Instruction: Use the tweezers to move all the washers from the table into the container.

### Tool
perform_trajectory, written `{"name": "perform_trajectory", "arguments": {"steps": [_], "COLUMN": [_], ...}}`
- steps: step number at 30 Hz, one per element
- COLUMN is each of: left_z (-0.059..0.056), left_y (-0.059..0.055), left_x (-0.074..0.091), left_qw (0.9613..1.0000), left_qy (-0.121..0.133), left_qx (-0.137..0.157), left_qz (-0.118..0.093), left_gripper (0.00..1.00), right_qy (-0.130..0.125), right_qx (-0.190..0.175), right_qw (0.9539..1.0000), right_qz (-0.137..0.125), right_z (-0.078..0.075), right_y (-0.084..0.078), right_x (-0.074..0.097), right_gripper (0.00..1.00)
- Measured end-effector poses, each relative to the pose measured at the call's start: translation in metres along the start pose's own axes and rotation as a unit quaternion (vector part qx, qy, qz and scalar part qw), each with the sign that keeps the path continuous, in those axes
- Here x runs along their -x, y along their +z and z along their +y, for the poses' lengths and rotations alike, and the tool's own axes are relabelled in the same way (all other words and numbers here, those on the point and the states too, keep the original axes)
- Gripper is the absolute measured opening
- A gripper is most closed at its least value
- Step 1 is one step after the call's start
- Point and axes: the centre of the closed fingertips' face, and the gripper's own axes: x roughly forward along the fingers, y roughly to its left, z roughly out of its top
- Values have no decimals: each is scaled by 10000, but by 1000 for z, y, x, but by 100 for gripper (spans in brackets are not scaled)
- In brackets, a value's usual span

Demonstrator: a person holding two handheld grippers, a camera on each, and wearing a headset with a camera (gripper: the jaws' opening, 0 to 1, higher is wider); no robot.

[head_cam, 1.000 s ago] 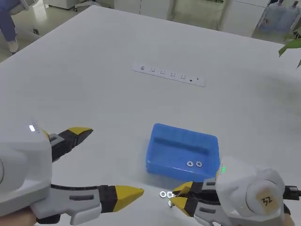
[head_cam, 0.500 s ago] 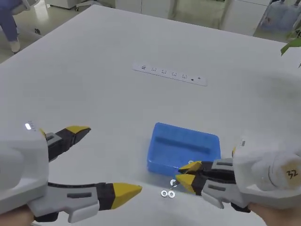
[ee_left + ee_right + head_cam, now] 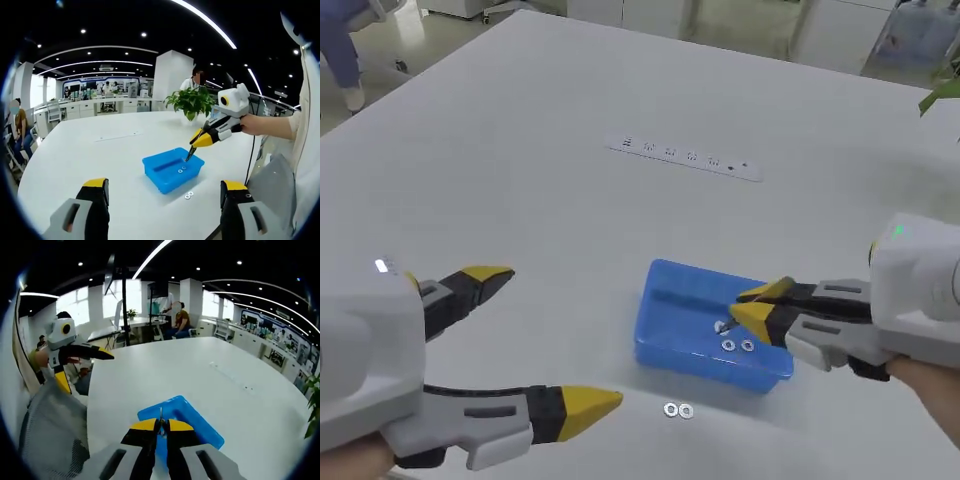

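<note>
A blue container (image 3: 665,318) sits on the white table, with two washers (image 3: 737,346) on its floor. My right gripper (image 3: 758,304) is shut on thin tweezers (image 3: 161,415), whose tip (image 3: 724,326) hangs over the inside of the container with a small washer at it. Two more washers (image 3: 678,410) lie side by side on the table just in front of the container (image 3: 165,175). To the left of the container my left gripper (image 3: 555,338) is open, with nothing between its jaws. In the left gripper view the right gripper (image 3: 202,140) is above the container's far side.
A white power strip (image 3: 682,158) lies farther back on the table (image 3: 520,150). A potted plant (image 3: 190,102) stands at the table's far right edge. People sit and stand around the room beyond the table.
My right gripper has moved with the tweezers from beside the loose washers on the table up and back over the blue container. The left gripper has stayed put.
</note>
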Motion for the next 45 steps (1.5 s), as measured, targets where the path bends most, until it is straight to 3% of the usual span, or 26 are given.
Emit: {"name": "perform_trajectory", "arguments": {"steps": [6,10,28,45], "left_z": [0,-1,3,5], "left_y": [-1,-1,-3,-2], "left_x": [-1,-1,3,3], "left_qw": [10000,10000,10000,10000], "left_qy": [0,-5,73,62], "left_qx": [5,12,59,52], "left_qz": [4,0,-12,-2], "left_gripper": [94,94,94,94], "right_qy": [-160,-167,16,37], "right_qx": [-457,-538,-622,-409], "right_qw": [9988,9981,9954,9939], "right_qz": [117,267,733,1022], "right_z": [-21,-26,-25,-20], "right_y": [-7,-16,-40,-51], "right_x": [-10,-21,-51,-60], "right_gripper": [2,2,3,3]}}
